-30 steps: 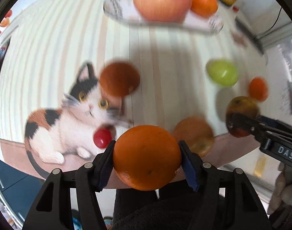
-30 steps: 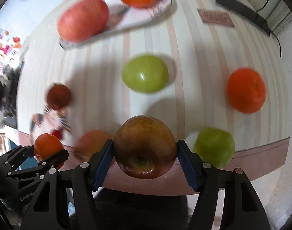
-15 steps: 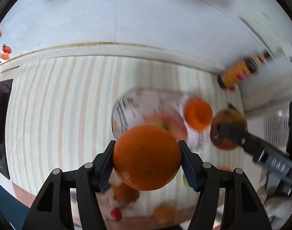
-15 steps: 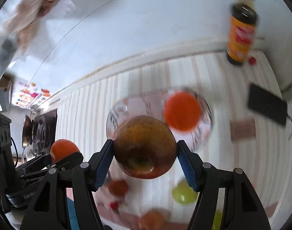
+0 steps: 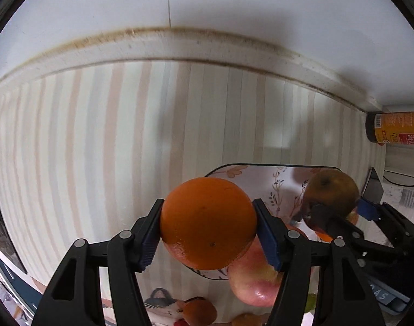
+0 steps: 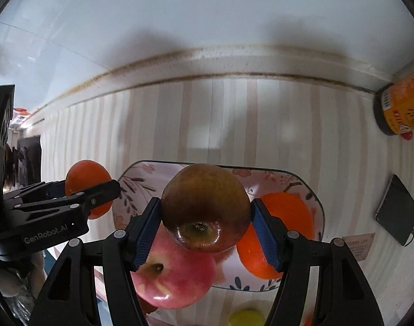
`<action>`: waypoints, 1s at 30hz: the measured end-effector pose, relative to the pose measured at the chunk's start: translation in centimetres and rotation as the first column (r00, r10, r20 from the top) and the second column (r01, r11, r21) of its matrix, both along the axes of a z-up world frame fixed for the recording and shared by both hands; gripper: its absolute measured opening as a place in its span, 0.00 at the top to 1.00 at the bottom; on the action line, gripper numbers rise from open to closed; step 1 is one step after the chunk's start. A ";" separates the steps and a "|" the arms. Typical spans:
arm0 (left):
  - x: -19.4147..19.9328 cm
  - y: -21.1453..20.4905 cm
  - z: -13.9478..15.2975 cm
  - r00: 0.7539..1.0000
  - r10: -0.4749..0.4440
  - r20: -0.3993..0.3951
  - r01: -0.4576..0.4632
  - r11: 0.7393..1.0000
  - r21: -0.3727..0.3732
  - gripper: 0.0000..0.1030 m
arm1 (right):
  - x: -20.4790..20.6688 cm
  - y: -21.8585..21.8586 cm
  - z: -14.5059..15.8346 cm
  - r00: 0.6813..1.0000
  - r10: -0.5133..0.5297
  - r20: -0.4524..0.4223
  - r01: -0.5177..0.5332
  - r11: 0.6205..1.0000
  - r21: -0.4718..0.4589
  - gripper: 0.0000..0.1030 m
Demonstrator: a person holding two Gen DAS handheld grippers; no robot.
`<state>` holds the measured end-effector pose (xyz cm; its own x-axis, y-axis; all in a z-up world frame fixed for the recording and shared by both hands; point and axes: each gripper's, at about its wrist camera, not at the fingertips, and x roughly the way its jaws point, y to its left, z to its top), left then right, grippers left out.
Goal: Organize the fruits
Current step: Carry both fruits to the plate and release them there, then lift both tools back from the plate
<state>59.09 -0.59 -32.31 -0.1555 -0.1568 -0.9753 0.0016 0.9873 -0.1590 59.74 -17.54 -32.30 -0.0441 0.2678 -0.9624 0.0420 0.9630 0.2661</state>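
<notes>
My left gripper [image 5: 208, 222] is shut on an orange [image 5: 208, 221] and holds it above the left end of the floral plate [image 5: 283, 182]. My right gripper [image 6: 205, 218] is shut on a brown-red apple [image 6: 205, 207] above the plate [image 6: 141, 179]. A pink apple [image 6: 174, 274] and another orange [image 6: 285, 228] lie on the plate. In the left wrist view the pink apple [image 5: 253, 279] shows under the orange, and the right gripper's apple [image 5: 332, 195] is at the right. In the right wrist view the left gripper's orange [image 6: 86, 184] is at the left.
A dark sauce bottle [image 6: 402, 103] with an orange label lies at the back right by the wall. A black phone [image 6: 397, 212] and a small card [image 6: 356, 247] lie right of the plate. A green fruit [image 6: 245, 317] and a cat-print mat [image 5: 163, 307] with more fruit sit nearer me.
Both grippers have moved forward and lower over the plate, each with its fruit still held. The plate and the back wall look much closer now.
</notes>
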 end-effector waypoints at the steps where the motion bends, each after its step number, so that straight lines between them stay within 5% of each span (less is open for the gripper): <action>1: 0.0 0.0 -0.4 1.000 0.001 -0.012 -0.001 1.000 -0.002 0.41 | 0.1 0.1 -0.4 1.000 0.006 -0.009 -0.006 1.000 -0.003 0.33; 8: -0.4 -0.4 -1.7 0.996 -0.032 -0.080 0.031 0.999 -0.012 0.40 | 0.9 1.0 -2.0 0.995 0.035 -0.097 -0.032 0.999 0.041 0.26; 9: -0.4 -0.5 -1.5 0.996 -0.034 -0.083 0.033 0.999 -0.016 0.34 | 1.0 1.0 -2.0 0.994 0.032 -0.104 -0.027 0.998 0.057 0.14; 11: -0.5 -0.2 -1.1 0.998 -0.025 -0.063 0.023 0.999 -0.027 0.16 | 1.1 0.9 -1.6 0.994 0.022 -0.108 -0.014 0.997 0.076 0.10; 15: -1.1 0.5 0.8 1.000 -0.002 -0.025 0.001 0.999 -0.040 0.14 | 0.7 0.6 -0.2 0.996 0.048 -0.072 -0.047 0.999 0.012 0.10; 22: -4.8 1.6 5.4 0.991 0.011 0.133 -0.016 0.999 0.036 0.14 | -3.0 -0.2 2.5 0.998 0.051 0.030 -0.048 0.992 -0.113 0.10; 30: -11.4 1.9 9.4 0.948 -0.002 0.317 -0.037 0.993 0.116 0.14 | -9.0 -1.6 7.1 0.983 0.022 0.182 0.010 0.985 -0.170 0.10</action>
